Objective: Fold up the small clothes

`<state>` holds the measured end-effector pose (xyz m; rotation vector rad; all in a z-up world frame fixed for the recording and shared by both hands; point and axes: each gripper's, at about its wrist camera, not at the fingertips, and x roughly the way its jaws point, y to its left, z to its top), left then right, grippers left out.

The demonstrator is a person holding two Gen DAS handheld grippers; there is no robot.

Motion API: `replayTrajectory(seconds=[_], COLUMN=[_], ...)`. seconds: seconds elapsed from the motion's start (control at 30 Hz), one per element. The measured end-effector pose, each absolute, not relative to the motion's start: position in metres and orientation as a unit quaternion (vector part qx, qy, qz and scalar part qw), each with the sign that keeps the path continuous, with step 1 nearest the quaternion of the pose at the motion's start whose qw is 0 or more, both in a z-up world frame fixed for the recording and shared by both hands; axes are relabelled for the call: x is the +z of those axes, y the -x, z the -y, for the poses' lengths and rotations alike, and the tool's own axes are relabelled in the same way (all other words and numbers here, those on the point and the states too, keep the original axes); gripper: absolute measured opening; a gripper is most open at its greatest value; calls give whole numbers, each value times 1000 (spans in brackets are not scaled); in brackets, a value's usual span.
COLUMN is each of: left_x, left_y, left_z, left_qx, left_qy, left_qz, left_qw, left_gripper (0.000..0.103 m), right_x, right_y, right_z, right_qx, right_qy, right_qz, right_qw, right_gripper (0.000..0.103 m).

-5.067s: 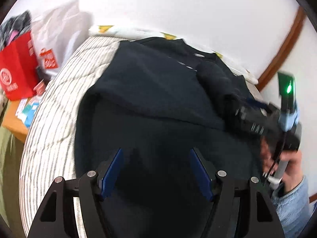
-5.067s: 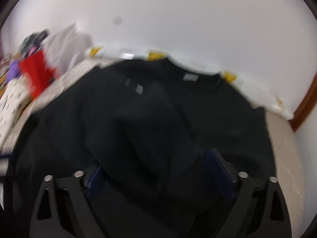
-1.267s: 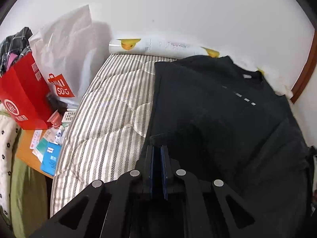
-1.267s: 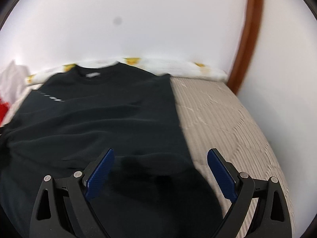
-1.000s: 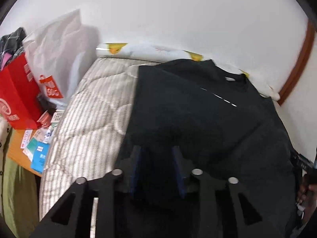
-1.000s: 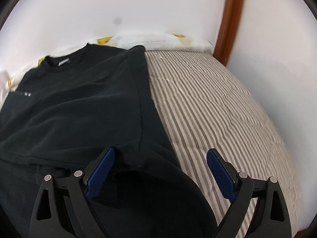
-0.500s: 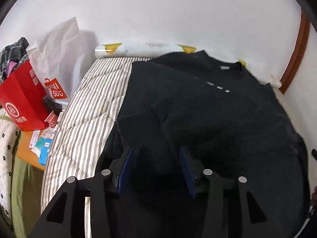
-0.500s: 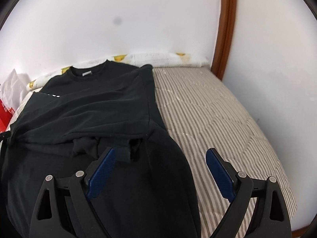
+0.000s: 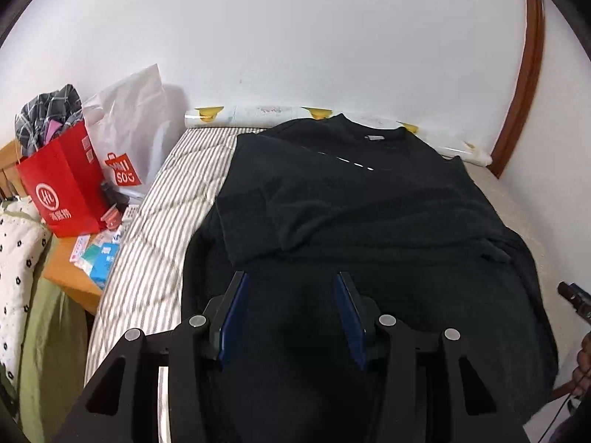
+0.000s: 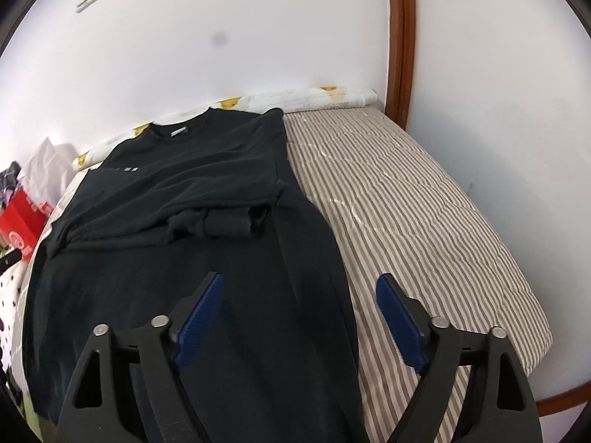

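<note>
A: Left wrist view first. How does the left gripper (image 9: pixel 291 288) stand?

B: Its two blue pads (image 9: pixel 232 313) are spread apart and nothing is between them. The gripper hovers over the lower part of the black sweatshirt (image 9: pixel 369 221), which fills the space just ahead of the fingers.

A: And the garment itself?

B: It lies flat on the striped mattress (image 9: pixel 162 221), with the collar at the far end, away from the gripper. One sleeve is folded across the body just beyond the fingertips, with its cuff to the left of them. Further ahead, a rolled sheet with yellow marks (image 9: pixel 258 114) lies along the white wall.

A: What is to the left of that gripper?

B: Beside the mattress a red paper bag (image 9: pixel 59 184) and a white plastic bag (image 9: pixel 129 122) stand together, well apart from the gripper. At the far right edge a small part of the right gripper (image 9: pixel 576 299) shows.

A: Now the right wrist view.

B: The right gripper (image 10: pixel 299 295) is also opened wide and holds nothing. Its left finger is above the sweatshirt (image 10: pixel 184 221), and its right finger is above the bare mattress (image 10: pixel 424 221), so the hem side edge of the garment runs between them. Ahead and to the left, the other sleeve lies bunched on the chest. A brown wooden frame (image 10: pixel 402 37) stands at the far corner.
</note>
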<state>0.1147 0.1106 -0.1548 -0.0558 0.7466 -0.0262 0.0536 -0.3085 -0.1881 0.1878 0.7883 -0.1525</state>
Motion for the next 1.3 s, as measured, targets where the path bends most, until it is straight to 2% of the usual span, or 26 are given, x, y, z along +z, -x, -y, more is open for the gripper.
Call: replayTrajectory(seconds=[0.33,0.57,0.73,0.87,0.93,1.0,1.1,1.17,1.3], left_x=[-169,-200,-224,-237,-241,-244,-246,-247,-245], left_y=[-65,-35,-24,-17,-16,-17,-15,-13,-18], left_z=[-113,-140,-156,-160,-157,-155,-144,-137,-135], left_qx=[-12,5,8,-1,-5,-4,9,8,3], left_qy=[24,53,61,71,68,64,39,24,38], left_qz=[-374,-396,-416,-425,-425,-427,-417,-412,-415], left_qw=[927,917,907,903,902,902,908,911,909], left_gripper=[45,45,45,44,44,44,44,41,20], right_x=[-215,-245,-263,-267,-266,-265,-265,-265,-265], right_y=[-10,9,11,13,10,6,1,-3,-13], right_z=[309,321,319,311,308,306,303,302,300], right_qx=[-72,-62,-55,-58,-53,-46,-41,-36,-26], right_qy=[-65,-106,-125,-105,-101,-103,-98,-100,-105], right_qz=[-399,-420,-442,-436,-433,-432,-426,-423,-418], right_qw=[912,899,887,892,894,895,898,900,902], right_gripper=[74,66,49,43,27,17,17,20,20])
